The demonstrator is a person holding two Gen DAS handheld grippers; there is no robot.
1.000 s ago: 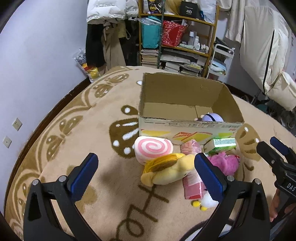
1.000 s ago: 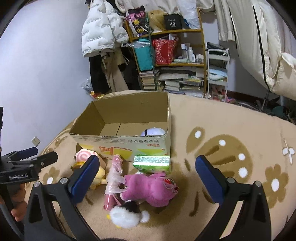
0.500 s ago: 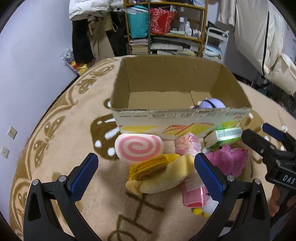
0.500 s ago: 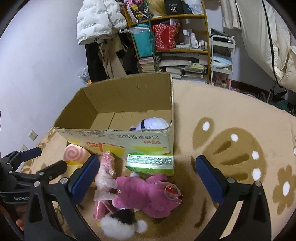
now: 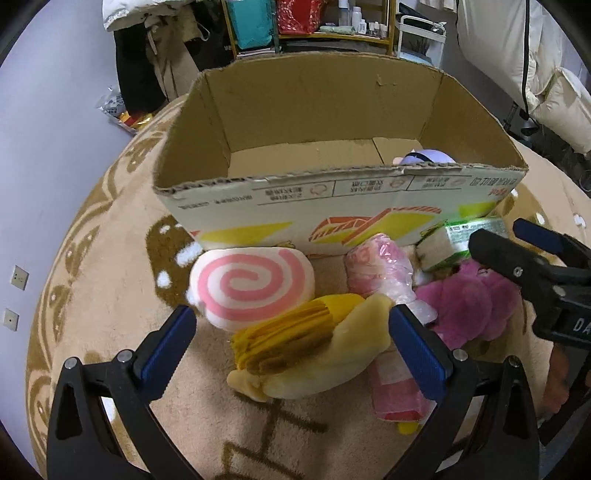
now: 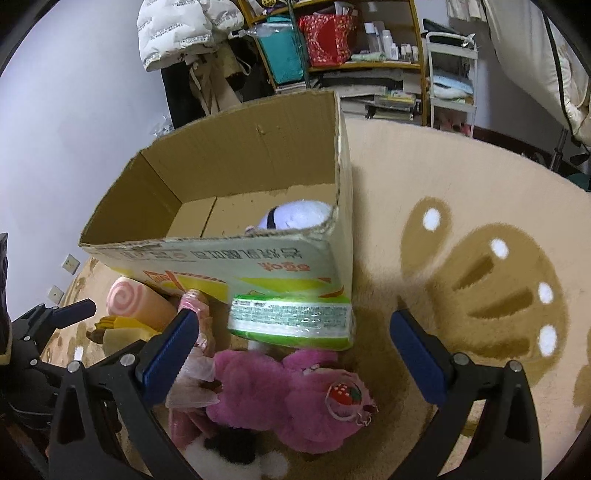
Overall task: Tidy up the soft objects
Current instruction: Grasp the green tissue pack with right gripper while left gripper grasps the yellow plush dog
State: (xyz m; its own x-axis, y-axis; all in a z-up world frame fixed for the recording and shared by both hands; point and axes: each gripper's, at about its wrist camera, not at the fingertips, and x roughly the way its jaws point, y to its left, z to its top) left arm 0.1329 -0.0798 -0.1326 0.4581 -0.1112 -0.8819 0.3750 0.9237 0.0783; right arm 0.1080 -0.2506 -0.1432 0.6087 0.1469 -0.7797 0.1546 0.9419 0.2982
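An open cardboard box (image 5: 354, 192) (image 6: 236, 258) stands on the rug with a white-and-lilac plush (image 6: 295, 218) (image 5: 428, 158) in its near right corner. In front of it lie a pink-swirl roll plush (image 5: 251, 286) (image 6: 136, 301), a yellow plush (image 5: 314, 354), a pink wrapped pack (image 5: 384, 280), a green-labelled pack (image 6: 291, 319) (image 5: 461, 240) and a magenta plush (image 6: 288, 398) (image 5: 465, 306). My left gripper (image 5: 295, 347) is open, its fingers straddling the yellow plush. My right gripper (image 6: 295, 350) is open over the magenta plush and green pack.
A beige rug (image 6: 480, 240) with brown patterns covers the floor. Behind the box stand a cluttered shelf (image 6: 332, 48), hanging coats (image 6: 192, 33) and a small white cart (image 6: 450, 74). A lilac wall (image 5: 55, 110) with sockets runs on the left. A white-and-black fluffy toy (image 6: 236, 454) lies near the bottom.
Both grippers have moved forward and down toward the pile of toys in front of the box. Both stayed open; nothing was picked up.
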